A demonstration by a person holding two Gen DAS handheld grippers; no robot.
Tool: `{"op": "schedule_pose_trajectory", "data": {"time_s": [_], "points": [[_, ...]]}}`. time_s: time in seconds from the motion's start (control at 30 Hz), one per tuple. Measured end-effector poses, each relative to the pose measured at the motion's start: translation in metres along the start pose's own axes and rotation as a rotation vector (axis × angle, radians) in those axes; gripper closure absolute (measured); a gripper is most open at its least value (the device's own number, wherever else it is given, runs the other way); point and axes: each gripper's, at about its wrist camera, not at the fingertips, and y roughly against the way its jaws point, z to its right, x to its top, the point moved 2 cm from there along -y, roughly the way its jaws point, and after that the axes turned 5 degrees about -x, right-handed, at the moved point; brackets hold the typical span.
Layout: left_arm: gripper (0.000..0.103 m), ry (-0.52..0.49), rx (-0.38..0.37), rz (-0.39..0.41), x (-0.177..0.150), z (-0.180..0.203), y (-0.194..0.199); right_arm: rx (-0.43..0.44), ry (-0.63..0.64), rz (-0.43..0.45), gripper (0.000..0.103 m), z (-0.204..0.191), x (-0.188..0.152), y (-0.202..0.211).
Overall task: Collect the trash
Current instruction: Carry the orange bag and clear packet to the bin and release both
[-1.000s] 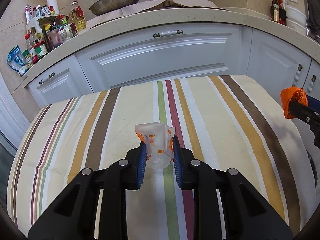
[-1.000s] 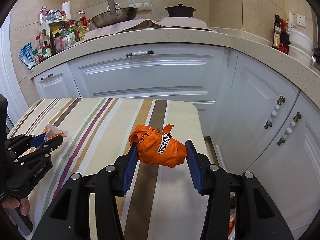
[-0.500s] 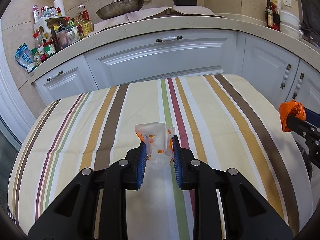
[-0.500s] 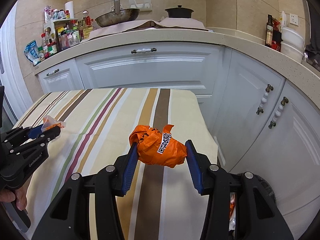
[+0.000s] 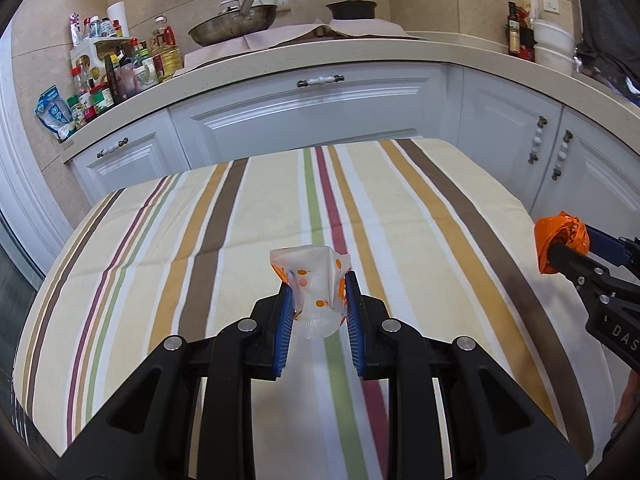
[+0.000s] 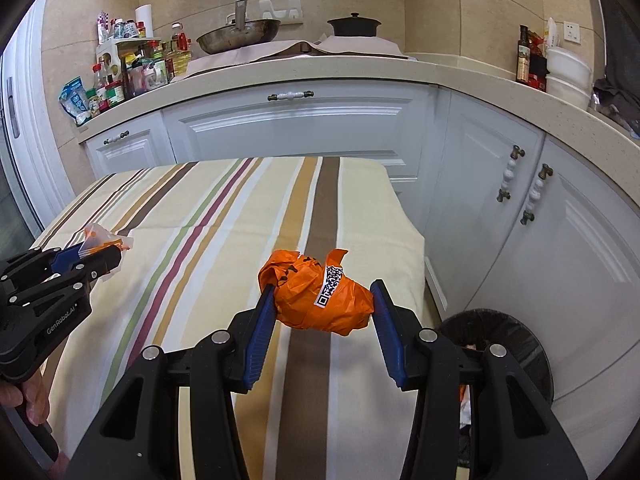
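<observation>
**Both hands loaded, bin waiting below the corner**

Two catches in the air at once. The left gripper (image 5: 316,312) has its jaws pinching a crumpled clear wrapper with orange dots (image 5: 314,280), held above the striped tablecloth (image 5: 224,240) that covers the surface. The right gripper (image 6: 322,312) has its jaws clamped on either end of a balled-up orange wrapper (image 6: 316,300), a QR-code label showing on top, hanging over the right-hand edge of the cloth.

And there's the target: a dark round trash bin (image 6: 516,344) on the floor, low right in the right wrist view, just past the corner of the surface, with some litter already inside, by the look of it.

Now the risks. The dotted wrapper is flimsy film, gripped low with most of it flaring free above the pads; a quick swing could let it slide out. The orange ball is caught only at its tips, so it might twist or pop loose. Release either one early and it lands on the cloth or floor rather than in the bin, and the left piece has the longer trip.
</observation>
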Motion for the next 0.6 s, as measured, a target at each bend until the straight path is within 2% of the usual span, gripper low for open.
{"op": "schedule_pose_trajectory", "data": {"time_s": [0.27,0.6], "points": [[0.08,-0.087,-0.071,-0.006,-0.013,0.044,0.007,-0.058,-0.05,-0.007,0.056,0.028,-0.022,0.018],[0.08,-0.201,-0.219,0.022,0.002,0.127,0.004,-0.206,-0.145,0.0,0.056,0.092,-0.041,0.036]]}}
